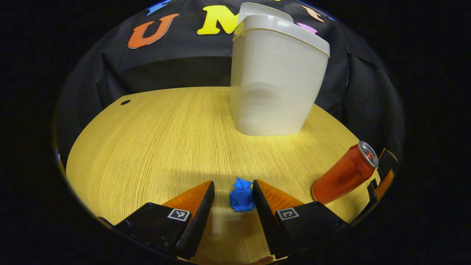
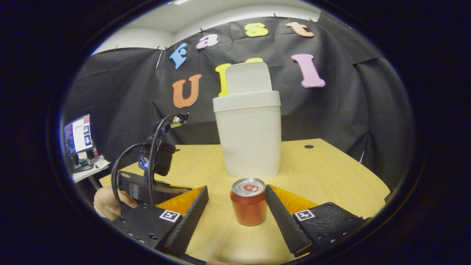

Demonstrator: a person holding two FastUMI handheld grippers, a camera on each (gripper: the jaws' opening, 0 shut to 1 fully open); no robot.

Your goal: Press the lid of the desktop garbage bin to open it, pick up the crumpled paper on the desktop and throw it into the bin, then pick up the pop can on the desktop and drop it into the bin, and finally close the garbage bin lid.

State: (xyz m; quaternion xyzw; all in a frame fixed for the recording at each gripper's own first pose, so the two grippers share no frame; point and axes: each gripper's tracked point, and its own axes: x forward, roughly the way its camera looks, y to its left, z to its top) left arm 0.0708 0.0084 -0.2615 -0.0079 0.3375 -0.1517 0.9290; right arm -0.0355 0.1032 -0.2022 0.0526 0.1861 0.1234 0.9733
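The white desktop bin stands on the wooden table with its lid flipped up. A crumpled blue paper ball lies on the table between the fingers of my left gripper, which is open; the right finger is close to it, the left finger apart. An orange-red pop can stands upright between the fingers of my right gripper, also open, with gaps on both sides. In the left gripper view the can appears at the right, with the other gripper beside it.
The wooden table has a small dark hole near its far edge. In the right gripper view the other gripper's body and cables, held by a hand, sit at the left. A monitor stands beyond the table.
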